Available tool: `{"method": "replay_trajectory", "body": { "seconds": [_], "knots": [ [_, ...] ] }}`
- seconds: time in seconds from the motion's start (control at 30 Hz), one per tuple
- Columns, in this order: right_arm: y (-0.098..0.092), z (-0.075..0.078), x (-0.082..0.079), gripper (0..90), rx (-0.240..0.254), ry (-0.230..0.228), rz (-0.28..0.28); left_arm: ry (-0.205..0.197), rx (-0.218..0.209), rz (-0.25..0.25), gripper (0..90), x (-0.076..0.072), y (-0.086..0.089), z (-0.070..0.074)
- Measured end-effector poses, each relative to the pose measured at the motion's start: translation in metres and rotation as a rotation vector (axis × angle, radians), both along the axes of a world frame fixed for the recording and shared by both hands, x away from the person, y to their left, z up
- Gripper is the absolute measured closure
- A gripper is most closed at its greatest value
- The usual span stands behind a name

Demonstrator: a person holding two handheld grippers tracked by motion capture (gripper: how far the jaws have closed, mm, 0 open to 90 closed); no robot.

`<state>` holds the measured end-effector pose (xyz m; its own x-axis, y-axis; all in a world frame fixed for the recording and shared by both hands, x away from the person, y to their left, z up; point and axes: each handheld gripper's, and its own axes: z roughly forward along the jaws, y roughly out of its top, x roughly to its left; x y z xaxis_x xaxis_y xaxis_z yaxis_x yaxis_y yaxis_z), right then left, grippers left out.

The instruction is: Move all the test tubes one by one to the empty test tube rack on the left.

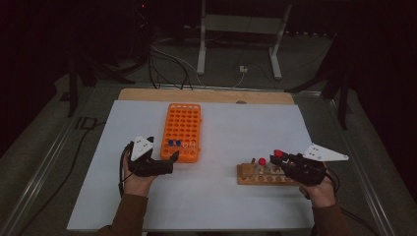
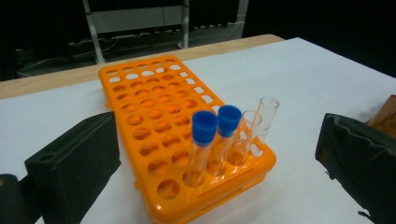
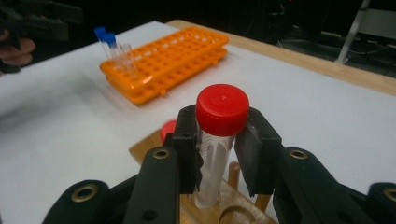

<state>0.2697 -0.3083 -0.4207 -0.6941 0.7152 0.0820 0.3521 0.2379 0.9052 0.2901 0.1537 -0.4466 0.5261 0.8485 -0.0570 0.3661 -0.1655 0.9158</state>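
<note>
**Right gripper clamped on the red-capped tube at the wooden rack**

The table (image 1: 206, 206) gives you a white sheet to work over, and everything here is placed from the wooden rack (image 1: 251, 176), which sits toward your right-hand side of it.

The orange rack (image 1: 183, 130) lies well to the left of the wooden rack and a little farther from you, long side running away. That leaves open sheet between the 2 racks, a clear path for carrying, I judge. It holds 2 blue-capped tubes (image 2: 212, 140) and 2 uncapped tubes (image 2: 261, 119) in a row at its near end, which looks like a row being filled in order.

Your left gripper (image 1: 164, 162) waits far left of the wooden rack, just beside the orange rack's near end. Its jaws stand wide apart with nothing between them, likely ready to steady that rack or receive a tube.

Your right gripper (image 3: 219, 154) is right over the wooden rack, jaws pressed on the tube (image 3: 217, 154) just under its red cap (image 3: 222, 109). The tube stands upright, its foot in or just above a hole; holding below the cap keeps it plumb for a straight lift.

A 2nd red cap (image 1: 262, 161) stands in the wooden rack just left of the held tube.
</note>
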Motion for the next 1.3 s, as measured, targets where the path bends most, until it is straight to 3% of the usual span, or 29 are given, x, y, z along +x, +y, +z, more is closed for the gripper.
{"method": "replay_trajectory", "body": {
  "seconds": [0.2,0.5,0.6,0.77,0.93,1.13,1.27,1.3],
  "knots": [
    [0.001,0.020,0.000,70.3,0.009,-0.032,-0.004,-0.016,0.043,-0.038,0.5,0.002,-0.015,0.007],
    [0.011,0.040,0.012,70.3,-0.001,-0.075,-0.019,-0.039,0.049,-0.082,0.5,0.005,-0.033,0.017],
    [0.016,0.040,0.016,70.3,0.004,-0.078,-0.014,-0.038,0.049,-0.104,0.6,0.007,-0.042,0.018],
    [0.042,0.039,0.026,70.3,0.015,-0.069,0.009,-0.041,0.039,-0.148,1.2,0.009,-0.061,0.019],
    [0.064,0.038,0.030,70.3,0.011,-0.061,0.045,-0.041,0.020,-0.206,6.6,0.010,-0.082,0.020],
    [0.085,0.032,0.030,70.2,0.014,-0.044,0.076,-0.003,-0.022,-0.295,13.0,0.010,-0.112,0.018],
    [0.093,0.029,0.031,70.2,0.016,-0.035,0.091,0.000,-0.015,-0.332,17.0,0.009,-0.126,0.017],
    [0.098,0.027,0.030,70.2,0.018,-0.028,0.101,-0.001,-0.015,-0.339,22.2,0.008,-0.130,0.017]
  ]
}}
